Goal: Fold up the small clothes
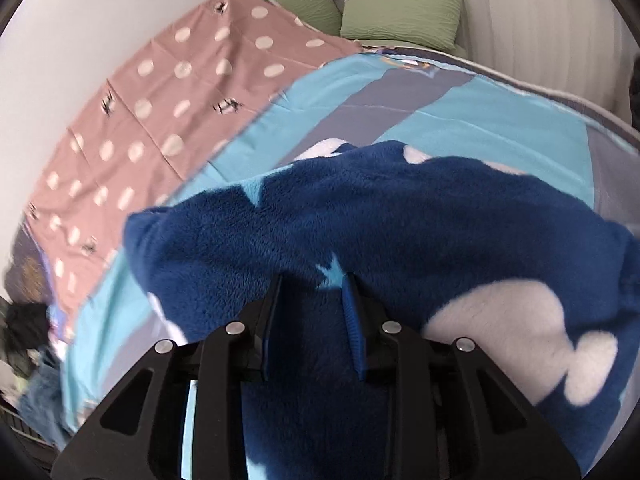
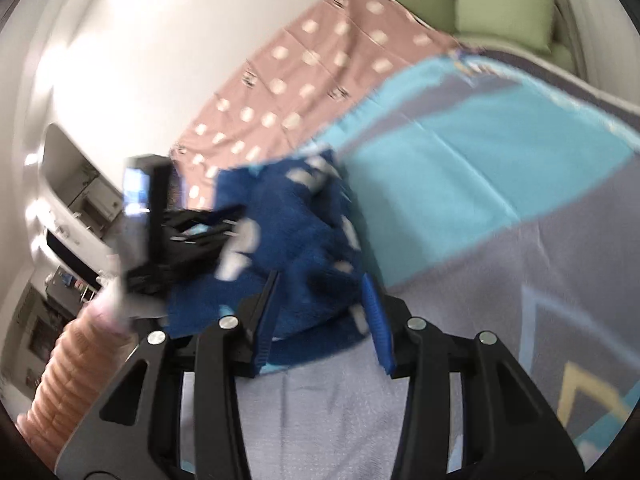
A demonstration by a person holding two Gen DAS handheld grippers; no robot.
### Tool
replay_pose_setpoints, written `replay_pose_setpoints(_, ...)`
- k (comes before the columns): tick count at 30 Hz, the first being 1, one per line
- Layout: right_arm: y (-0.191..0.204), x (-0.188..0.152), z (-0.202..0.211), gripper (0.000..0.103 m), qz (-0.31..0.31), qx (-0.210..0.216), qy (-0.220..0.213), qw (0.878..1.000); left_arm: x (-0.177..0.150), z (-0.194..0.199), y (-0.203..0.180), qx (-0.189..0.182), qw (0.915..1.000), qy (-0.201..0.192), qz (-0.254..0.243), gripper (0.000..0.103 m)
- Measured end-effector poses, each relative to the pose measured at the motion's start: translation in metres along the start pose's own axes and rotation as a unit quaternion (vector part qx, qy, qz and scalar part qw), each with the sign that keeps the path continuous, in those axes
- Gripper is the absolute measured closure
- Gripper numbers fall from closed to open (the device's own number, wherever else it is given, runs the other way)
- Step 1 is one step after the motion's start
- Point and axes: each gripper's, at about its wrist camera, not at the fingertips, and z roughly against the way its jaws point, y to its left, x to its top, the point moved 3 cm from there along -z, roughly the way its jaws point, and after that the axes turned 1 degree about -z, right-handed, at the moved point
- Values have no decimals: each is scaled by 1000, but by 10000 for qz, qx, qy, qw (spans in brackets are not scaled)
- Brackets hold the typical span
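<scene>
We hold the fleece up over the bed w/ both tools, prob. so it hangs flat before we fold it. The left gripper is spread a bit, w/ fleece bunched between its fingers; we can't tell if it pinches. The right gripper is spread too, fleece edge in the gap. Its view is blurry.

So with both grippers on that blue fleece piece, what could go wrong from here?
1. The left gripper has its jaws apart with the blue fleece garment bunched between them; it may pinch several layers or slip.
2. The right gripper also sits open around a thick wad, and its view is blurred, so a corner may be missed.
3. The jaws could snag the blue and grey bedspread beneath.
</scene>
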Motion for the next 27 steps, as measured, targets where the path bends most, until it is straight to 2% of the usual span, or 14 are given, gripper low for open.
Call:
replay_pose_setpoints(2,17,8,0,60,307,100,-51,9995,-2,-2,6,-171,9997,-60,151,74)
replay_pose_setpoints(6,46,17,-22,62,726,472,47,9962,-13,-1,4,-180,9994,-199,199,74)
replay_pose_setpoints(7,48,17,-31,63,714,459,115,9963,-15,-1,4,-170,9994,-221,214,74)
replay_pose_setpoints(11,26,-5,-87,66,254,46,871,9959,-21,2,3,-169,9992,-341,123,74)
replay_pose_setpoints(13,19,-15,-85,70,244,107,814,9963,-20,3,2,-168,9991,-369,112,73)
replay_pose_setpoints(18,22,-13,-78,71,391,-118,897,9951,-19,4,2,-156,9991,-368,165,73)
replay_pose_setpoints(20,34,-8,-65,71,569,-196,701,9957,-20,5,3,-186,9988,-392,232,73)
replay_pose_setpoints(23,69,-10,-47,71,1073,186,410,9932,-21,6,5,-225,9984,-426,297,73)
replay_pose_setpoints(25,84,-13,-50,70,1288,310,458,9901,-21,6,5,-205,9985,-424,286,73)
replay_pose_setpoints(27,86,-24,-71,67,1403,149,744,9872,-22,6,4,-188,9986,-427,263,73)
